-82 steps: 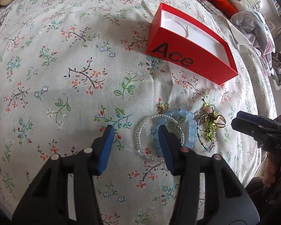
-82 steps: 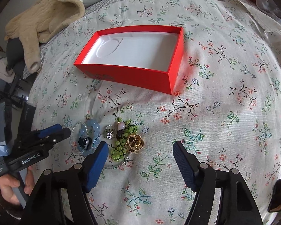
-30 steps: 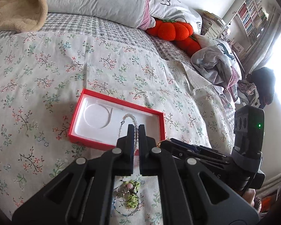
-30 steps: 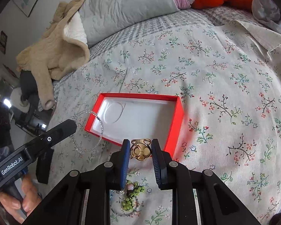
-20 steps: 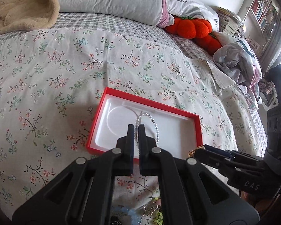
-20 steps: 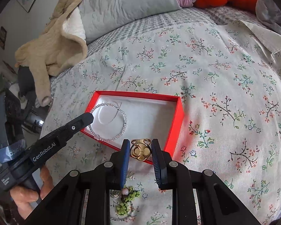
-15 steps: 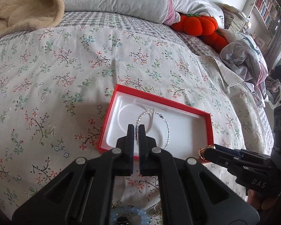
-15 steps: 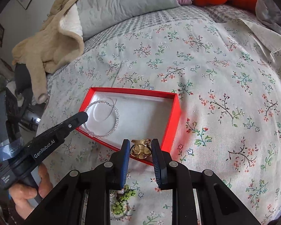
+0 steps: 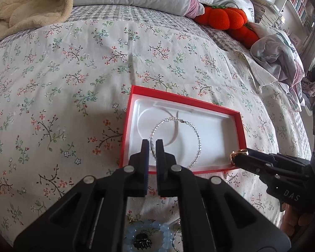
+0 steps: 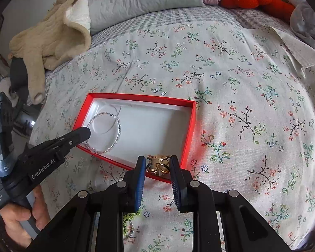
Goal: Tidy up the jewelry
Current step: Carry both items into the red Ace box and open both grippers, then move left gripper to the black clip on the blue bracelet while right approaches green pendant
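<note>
At centre left of the left wrist view, the left gripper (image 9: 152,147) has its fingers pinched on a clear beaded bracelet (image 9: 196,135) hanging into the red box's (image 9: 184,101) white tray. At lower right, the right gripper (image 10: 157,166) clamps a gold ring (image 10: 157,164) over the box's near rim, above the floral bed (image 10: 241,84).

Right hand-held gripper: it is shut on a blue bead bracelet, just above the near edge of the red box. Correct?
Not quite. The right hand-held gripper is shut on a gold ring, not a blue bead bracelet, as the right wrist view shows. The rest holds: it is just above the near edge of the red box.
</note>
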Tool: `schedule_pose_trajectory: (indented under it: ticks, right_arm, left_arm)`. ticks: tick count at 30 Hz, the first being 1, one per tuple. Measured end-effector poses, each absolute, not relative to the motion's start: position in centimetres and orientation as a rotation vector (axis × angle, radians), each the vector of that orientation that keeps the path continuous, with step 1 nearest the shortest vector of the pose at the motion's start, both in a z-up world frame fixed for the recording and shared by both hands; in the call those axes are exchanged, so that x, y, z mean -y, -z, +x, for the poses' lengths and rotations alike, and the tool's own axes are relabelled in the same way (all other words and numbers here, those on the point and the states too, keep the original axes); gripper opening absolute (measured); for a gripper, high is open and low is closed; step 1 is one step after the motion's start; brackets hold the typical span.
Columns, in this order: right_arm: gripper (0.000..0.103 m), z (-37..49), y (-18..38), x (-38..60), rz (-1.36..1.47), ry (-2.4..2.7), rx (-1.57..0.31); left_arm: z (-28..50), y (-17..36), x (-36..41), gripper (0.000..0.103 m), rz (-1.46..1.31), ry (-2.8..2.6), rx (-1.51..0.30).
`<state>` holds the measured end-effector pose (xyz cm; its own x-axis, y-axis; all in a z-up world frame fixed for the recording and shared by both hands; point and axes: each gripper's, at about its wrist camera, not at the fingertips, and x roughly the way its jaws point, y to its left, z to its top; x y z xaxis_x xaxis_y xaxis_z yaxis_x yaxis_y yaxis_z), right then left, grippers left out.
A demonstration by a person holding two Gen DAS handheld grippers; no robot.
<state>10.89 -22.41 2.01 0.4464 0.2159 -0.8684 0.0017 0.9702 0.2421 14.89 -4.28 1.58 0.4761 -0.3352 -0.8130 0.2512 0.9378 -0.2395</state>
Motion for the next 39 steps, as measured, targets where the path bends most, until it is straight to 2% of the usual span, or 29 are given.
schedule_pose_trajectory:
  ticks: [8, 10, 11, 12, 13, 14, 15, 16, 18, 22, 26, 29, 33, 39]
  right_arm:
    - [0.024, 10.7, -2.8, 22.6, 0.191, -0.119, -1.048]
    - [0.025, 10.3, -3.7, 22.4, 0.182, -0.129, -1.014]
    - [0.026, 10.1, -4.1, 22.4, 0.183, -0.137, -1.006]
    - [0.028, 9.9, -4.5, 22.3, 0.181, -0.141, -0.998]
    - [0.032, 9.6, -4.9, 22.3, 0.175, -0.142, -0.988]
    - [0.036, 9.2, -5.3, 22.2, 0.17, -0.142, -0.977]
    - [0.054, 8.9, -5.6, 22.2, 0.169, -0.138, -0.965]
    - [0.065, 8.5, -5.9, 22.3, 0.169, -0.135, -0.951]
    - [0.065, 7.7, -6.6, 22.2, 0.159, -0.127, -0.936]
    - [0.065, 6.2, -7.2, 22.5, 0.161, -0.104, -0.937]
    - [0.065, 4.8, -7.0, 22.2, 0.14, -0.098, -0.956]
    - [0.07, 3.8, -6.7, 21.6, 0.107, -0.1, -0.967]
    - [0.075, 2.6, -5.9, 20.9, 0.078, -0.1, -0.985]
    - [0.076, 1.2, -4.2, 20.2, 0.013, -0.105, -1.016]
  left_arm:
    - [14.1, -1.9, 4.3, 0.007, -0.072, 0.362, -1.002]
    - [13.8, -2.4, 4.3, 0.016, -0.071, 0.366, -0.994]
    - [13.5, -2.6, 4.2, 0.025, -0.071, 0.368, -0.987]
    - [13.3, -2.8, 4.2, 0.034, -0.069, 0.368, -0.979]
    - [13.0, -3.1, 4.2, 0.037, -0.066, 0.368, -0.973]
    - [12.7, -3.3, 4.1, 0.041, -0.063, 0.368, -0.968]
    - [12.4, -3.6, 4.0, 0.045, -0.062, 0.367, -0.968]
    - [12.1, -3.7, 3.9, 0.048, -0.061, 0.368, -0.972]
    - [11.5, -3.9, 3.6, 0.063, -0.056, 0.363, -0.981]
    - [10.1, -4.1, 2.6, 0.068, -0.029, 0.334, -0.994]
    - [8.8, -4.2, 1.3, 0.078, -0.027, 0.307, -1.011]
    - [7.8, -4.0, 0.4, 0.081, -0.026, 0.27, -1.022]
    - [6.7, -2.9, -0.5, 0.082, -0.005, 0.222, -1.049]
    - [4.9, -0.9, -1.3, 0.082, 0.034, 0.208, -1.062]
